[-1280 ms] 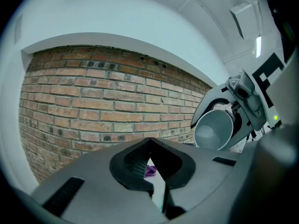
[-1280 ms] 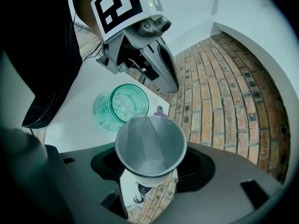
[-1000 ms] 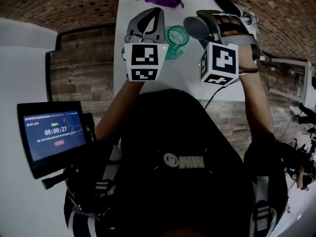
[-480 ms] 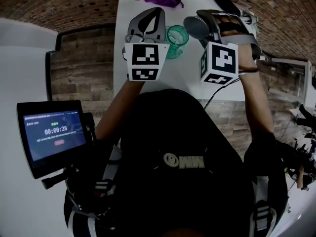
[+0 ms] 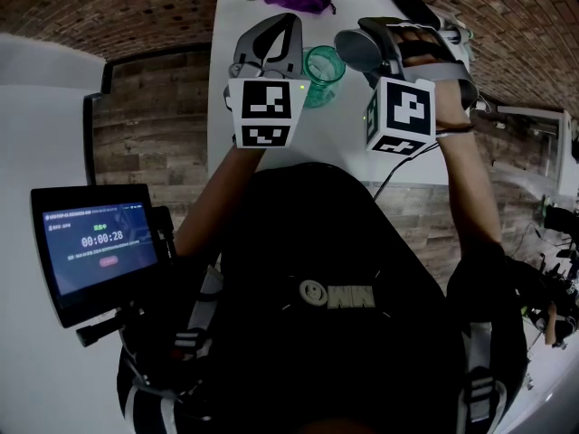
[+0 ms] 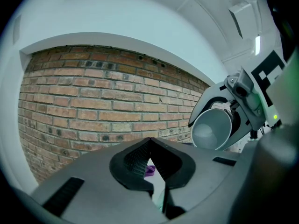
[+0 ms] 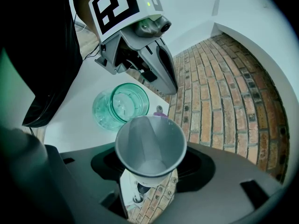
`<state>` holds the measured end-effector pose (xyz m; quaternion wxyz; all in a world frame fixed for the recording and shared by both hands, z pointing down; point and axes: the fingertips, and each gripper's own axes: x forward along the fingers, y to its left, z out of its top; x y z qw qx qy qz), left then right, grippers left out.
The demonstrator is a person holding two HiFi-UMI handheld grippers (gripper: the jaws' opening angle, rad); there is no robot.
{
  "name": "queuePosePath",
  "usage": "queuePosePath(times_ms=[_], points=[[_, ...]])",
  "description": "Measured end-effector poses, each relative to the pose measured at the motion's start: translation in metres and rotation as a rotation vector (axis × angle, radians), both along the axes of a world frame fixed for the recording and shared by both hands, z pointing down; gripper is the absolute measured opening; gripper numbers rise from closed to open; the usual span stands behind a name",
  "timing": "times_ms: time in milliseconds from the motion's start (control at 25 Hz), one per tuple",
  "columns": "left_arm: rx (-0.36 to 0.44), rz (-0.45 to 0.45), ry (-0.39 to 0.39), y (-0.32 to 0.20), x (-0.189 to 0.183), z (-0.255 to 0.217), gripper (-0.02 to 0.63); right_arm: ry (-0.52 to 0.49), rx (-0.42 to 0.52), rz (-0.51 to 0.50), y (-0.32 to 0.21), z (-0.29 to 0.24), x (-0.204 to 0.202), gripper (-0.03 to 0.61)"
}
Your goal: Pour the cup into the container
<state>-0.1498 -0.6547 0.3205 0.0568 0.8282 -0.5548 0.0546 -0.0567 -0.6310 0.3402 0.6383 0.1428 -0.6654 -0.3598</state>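
Holding still, with nothing shifted in the last second: the right gripper (image 7: 149, 171) clamps the grey cup (image 7: 150, 146) at five o'clock of the green container (image 7: 122, 105), while the left gripper (image 6: 150, 146) is closed and empty. The pour seems paused or done.

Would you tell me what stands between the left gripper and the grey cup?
In the head view, the green glass container stands on the white table between the left gripper and the cup.
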Motion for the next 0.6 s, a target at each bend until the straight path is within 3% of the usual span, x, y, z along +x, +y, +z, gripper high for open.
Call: queuePosePath(times_ms=[600], points=[[-0.002, 0.009, -0.009, 0.0017, 0.0023, 0.0036, 0.003, 0.016, 0.026, -0.045, 0.0031, 0.0000, -0.0047, 0.287]])
